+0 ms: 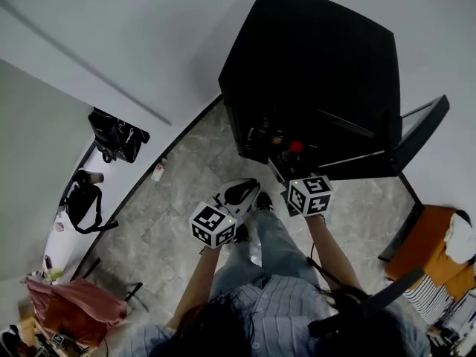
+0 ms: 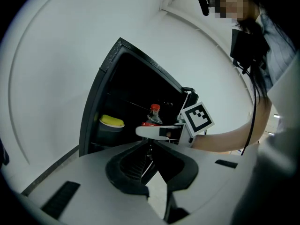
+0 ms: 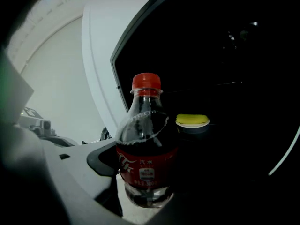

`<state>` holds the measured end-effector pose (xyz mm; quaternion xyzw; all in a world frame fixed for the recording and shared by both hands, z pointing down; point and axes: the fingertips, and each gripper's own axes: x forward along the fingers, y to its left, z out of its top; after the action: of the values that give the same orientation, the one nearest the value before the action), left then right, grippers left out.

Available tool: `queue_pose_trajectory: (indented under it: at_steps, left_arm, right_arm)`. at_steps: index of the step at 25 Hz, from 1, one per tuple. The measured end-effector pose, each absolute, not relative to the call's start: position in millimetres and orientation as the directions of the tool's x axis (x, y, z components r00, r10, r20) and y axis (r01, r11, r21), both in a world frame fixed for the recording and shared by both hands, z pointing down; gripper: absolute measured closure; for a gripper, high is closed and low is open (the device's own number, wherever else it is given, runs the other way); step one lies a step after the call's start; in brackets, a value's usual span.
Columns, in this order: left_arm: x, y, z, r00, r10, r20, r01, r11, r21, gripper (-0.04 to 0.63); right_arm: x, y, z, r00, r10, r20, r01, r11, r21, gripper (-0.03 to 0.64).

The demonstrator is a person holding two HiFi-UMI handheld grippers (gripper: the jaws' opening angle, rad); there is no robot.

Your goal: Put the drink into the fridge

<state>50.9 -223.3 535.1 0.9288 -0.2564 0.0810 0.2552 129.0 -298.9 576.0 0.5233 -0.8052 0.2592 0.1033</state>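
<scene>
The right gripper (image 1: 291, 171) is clamped around the body of an upright cola bottle (image 3: 146, 149) with a red cap, holding it at the mouth of the black mini fridge (image 1: 312, 58), whose door (image 1: 420, 129) stands open. A yellow-lidded container (image 3: 192, 121) sits inside, just behind the bottle. The left gripper (image 2: 150, 149) hangs nearby over the stone-tile floor (image 1: 178, 199), its jaws slightly apart and holding nothing.

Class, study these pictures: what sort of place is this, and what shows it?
Probably a plain indoor room, perhaps an office or workroom corner: a small black fridge stands open on a stone-tiled floor against white walls, with dark bags by the wall and a cola bottle held at the fridge.
</scene>
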Motion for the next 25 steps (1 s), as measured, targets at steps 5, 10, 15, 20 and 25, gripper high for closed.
queue_pose_trajectory:
  at_steps: [5, 10, 15, 20, 25]
  left_arm:
    - [57, -227, 538, 0.860, -0.422, 0.287, -0.509, -0.746, 0.430, 0.566]
    - [61, -229, 544, 0.862, -0.412, 0.295, -0.505, -0.748, 0.432, 0.566]
    - [63, -230, 548, 0.863, -0.404, 0.305, -0.503, -0.747, 0.435, 0.566]
    - [61, -234, 552, 0.854, -0.416, 0.311, -0.518, -0.734, 0.441, 0.566]
    - [56, -239, 554, 0.844, -0.433, 0.317, -0.536, -0.719, 0.443, 0.566]
  right_arm:
    - [135, -326, 593, -0.414, -0.790, 0.453, -0.907, 0.315, -0.279, 0.313]
    - [135, -349, 608, -0.409, -0.785, 0.466, -0.912, 0.331, -0.243, 0.314]
    - [130, -368, 621, -0.410, -0.771, 0.488, -0.912, 0.344, -0.222, 0.313]
    - [127, -381, 639, -0.415, -0.744, 0.524, -0.909, 0.363, -0.203, 0.314]
    - [133, -398, 646, -0.392, -0.761, 0.517, -0.920, 0.325, -0.220, 0.313]
